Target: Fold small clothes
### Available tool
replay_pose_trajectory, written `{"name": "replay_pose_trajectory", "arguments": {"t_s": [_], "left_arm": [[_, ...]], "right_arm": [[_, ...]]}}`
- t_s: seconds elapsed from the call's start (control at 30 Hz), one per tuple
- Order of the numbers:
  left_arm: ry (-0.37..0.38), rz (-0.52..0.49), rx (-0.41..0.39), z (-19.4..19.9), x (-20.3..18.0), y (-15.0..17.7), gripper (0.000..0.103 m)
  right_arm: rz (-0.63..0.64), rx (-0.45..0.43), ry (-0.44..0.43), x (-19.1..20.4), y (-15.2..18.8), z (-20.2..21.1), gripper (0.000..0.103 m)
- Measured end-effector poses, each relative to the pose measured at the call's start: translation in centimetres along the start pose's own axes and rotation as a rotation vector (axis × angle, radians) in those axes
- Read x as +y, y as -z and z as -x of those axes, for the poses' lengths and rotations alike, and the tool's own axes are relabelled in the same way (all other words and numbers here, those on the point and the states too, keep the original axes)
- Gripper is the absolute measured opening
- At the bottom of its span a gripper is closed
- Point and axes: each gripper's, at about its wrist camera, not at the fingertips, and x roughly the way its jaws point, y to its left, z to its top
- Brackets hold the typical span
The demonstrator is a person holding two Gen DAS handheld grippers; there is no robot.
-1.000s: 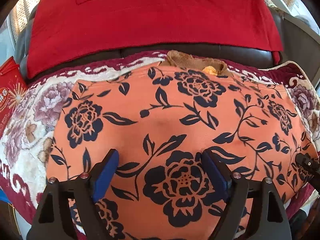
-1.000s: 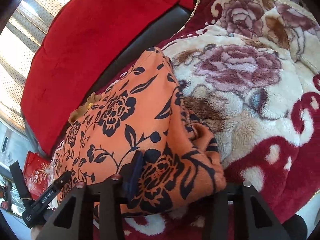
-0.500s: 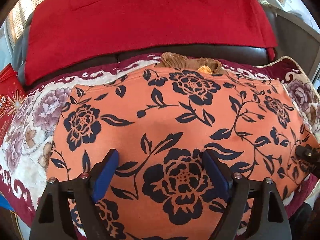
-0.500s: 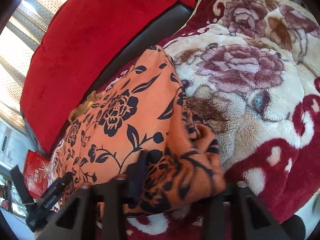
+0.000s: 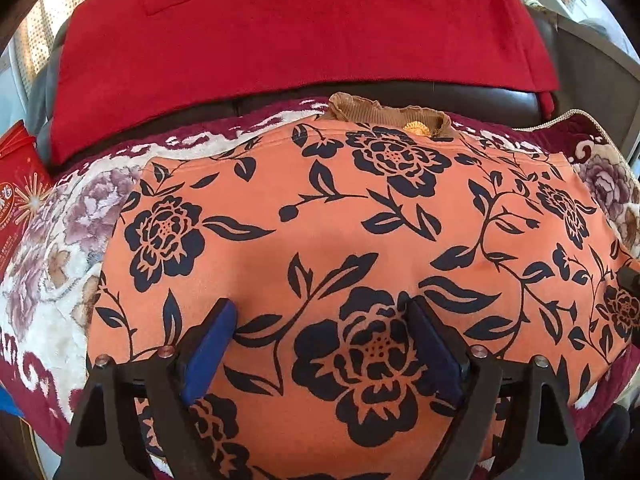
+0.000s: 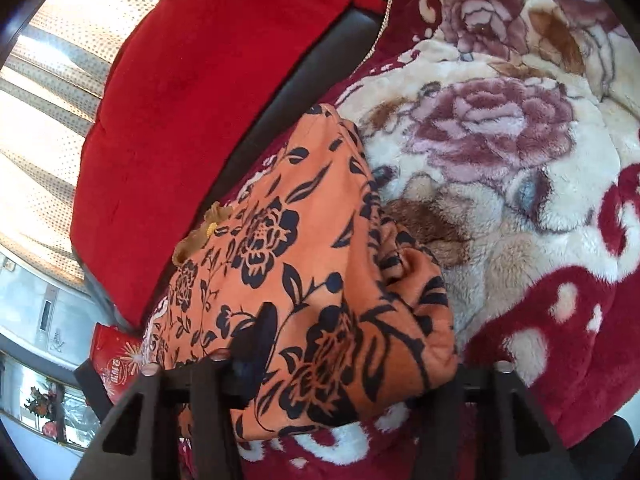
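A floral plush blanket (image 5: 60, 240) is spread over a dark sofa w/ a red cloth (image 5: 304, 28) draped on its backrest. The orange floral garment (image 5: 340, 220) is laid flat on the blanket. Left gripper (image 5: 320, 320) is held wide apart above it, nothing grasped. Right gripper (image 6: 352, 344) jaws are opening, w/ the garment's folded corner between them.

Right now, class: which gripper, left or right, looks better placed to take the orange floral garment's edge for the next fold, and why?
Probably the right gripper: its opening jaws already straddle the orange floral garment at its bunched corner. The left gripper hangs open over the flat middle, with no edge between its fingers.
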Motion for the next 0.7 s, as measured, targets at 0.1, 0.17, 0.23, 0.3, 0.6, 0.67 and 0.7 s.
{"name": "replay_pose_trajectory", "arguments": {"t_s": [0.1, 0.17, 0.23, 0.3, 0.6, 0.67, 0.7], "left_arm": [[0.003, 0.003, 0.000, 0.0, 0.0, 0.1, 0.089], [0.004, 0.008, 0.001, 0.0, 0.2, 0.0, 0.089], [0.008, 0.009, 0.002, -0.2, 0.6, 0.1, 0.089], [0.010, 0.007, 0.000, -0.2, 0.3, -0.2, 0.089], [0.056, 0.066, -0.028, 1.3, 1.1, -1.2, 0.089], [0.063, 0.077, -0.076, 2.0, 1.1, -1.4, 0.089], [0.052, 0.062, -0.065, 1.4, 0.9, -1.4, 0.089]], "right_arm": [[0.001, 0.008, -0.006, 0.4, -0.2, -0.4, 0.055], [0.016, 0.040, 0.040, 0.5, -0.4, -1.4, 0.015], [0.058, 0.036, 0.068, 1.3, -0.5, -0.9, 0.011], [0.199, -0.049, 0.128, 4.3, 0.0, 1.4, 0.011], [0.134, 0.085, 0.158, -0.1, 1.0, 0.4, 0.057], [0.133, 0.031, 0.180, -0.6, 0.5, 2.5, 0.065], [0.128, 0.011, 0.165, -0.8, -0.1, 3.4, 0.065]]}}
